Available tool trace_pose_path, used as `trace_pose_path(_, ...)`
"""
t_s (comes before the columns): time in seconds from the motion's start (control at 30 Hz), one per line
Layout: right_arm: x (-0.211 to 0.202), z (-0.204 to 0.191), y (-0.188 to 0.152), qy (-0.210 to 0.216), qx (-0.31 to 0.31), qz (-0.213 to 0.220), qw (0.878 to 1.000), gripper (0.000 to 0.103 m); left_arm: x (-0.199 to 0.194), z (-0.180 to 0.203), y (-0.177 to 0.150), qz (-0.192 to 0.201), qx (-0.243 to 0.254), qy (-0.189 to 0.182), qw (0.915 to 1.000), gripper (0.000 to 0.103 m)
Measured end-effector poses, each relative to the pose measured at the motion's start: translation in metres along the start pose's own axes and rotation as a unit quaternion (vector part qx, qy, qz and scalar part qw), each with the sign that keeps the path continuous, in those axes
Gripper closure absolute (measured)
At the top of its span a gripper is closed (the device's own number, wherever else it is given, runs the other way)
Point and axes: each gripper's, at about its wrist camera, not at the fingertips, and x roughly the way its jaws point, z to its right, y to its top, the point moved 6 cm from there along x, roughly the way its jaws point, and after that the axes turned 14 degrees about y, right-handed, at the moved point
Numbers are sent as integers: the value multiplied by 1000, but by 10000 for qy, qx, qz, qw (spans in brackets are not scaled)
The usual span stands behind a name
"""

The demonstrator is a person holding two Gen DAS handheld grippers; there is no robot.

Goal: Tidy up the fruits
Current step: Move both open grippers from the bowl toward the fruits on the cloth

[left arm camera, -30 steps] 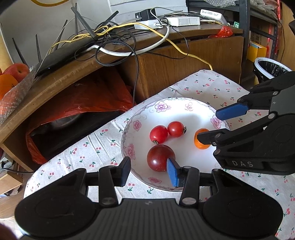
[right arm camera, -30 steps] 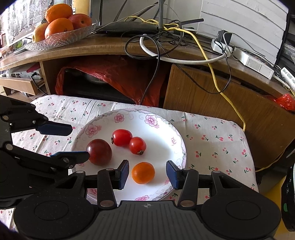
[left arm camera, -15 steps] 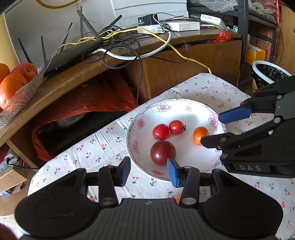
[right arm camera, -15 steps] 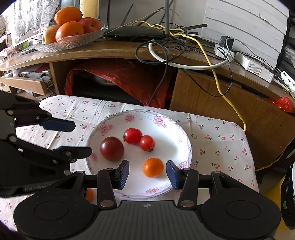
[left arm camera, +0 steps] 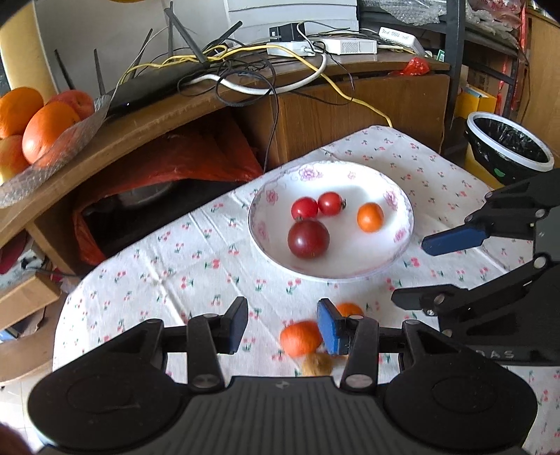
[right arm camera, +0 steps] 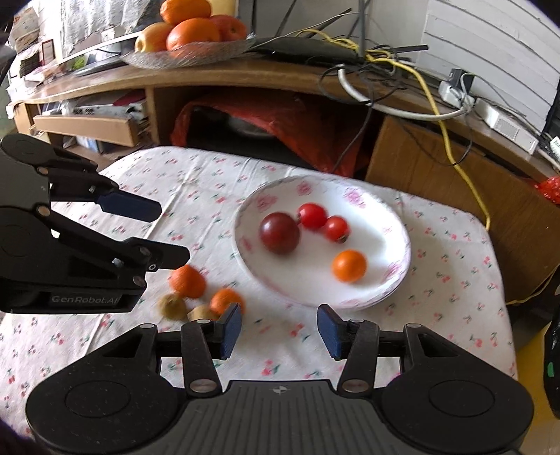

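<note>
So the floral plate sits on the cherry-print tablecloth, and it's the anchor for everything here. On the plate there's a big dark red tomato, two small red cherry tomatoes touching each other just behind it toward the desk, and a small orange tomato a bit apart on the side toward the right gripper. Off the plate, on the cloth near its front-left edge, there's a loose little cluster: two small orange fruits and a couple of brownish-yellow ones, all pretty blurry so it's hard to say exactly what they are. The left gripper hovers over the cloth in front of the plate with its jaws spread wide and nothing between them; in the left wrist view one of the orange fruits sits just beside its blue right pad, whether touching or not can't be told. The right gripper is also wide open and empty, hanging just in front of the plate's near rim, with the cluster next to its left finger. Behind the plate there's a wooden desk with a tangle of cables and a glass dish of oranges and apples on top, plus a red plastic bag stuffed underneath. A bin with a black liner stands off past the plate's right side.
</note>
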Motion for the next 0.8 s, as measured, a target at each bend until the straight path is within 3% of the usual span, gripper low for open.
trace_pose_path(0.4, 7, -20, -18, 197, 195, -155, 9995, 60, -9, -2, -39, -250, -104, -170, 9995, 51)
trace_pose_path(0.8, 25, -23, -18, 408, 268, -181, 9986, 60, -3, -4, -52, -356, -127, -340, 9987, 51)
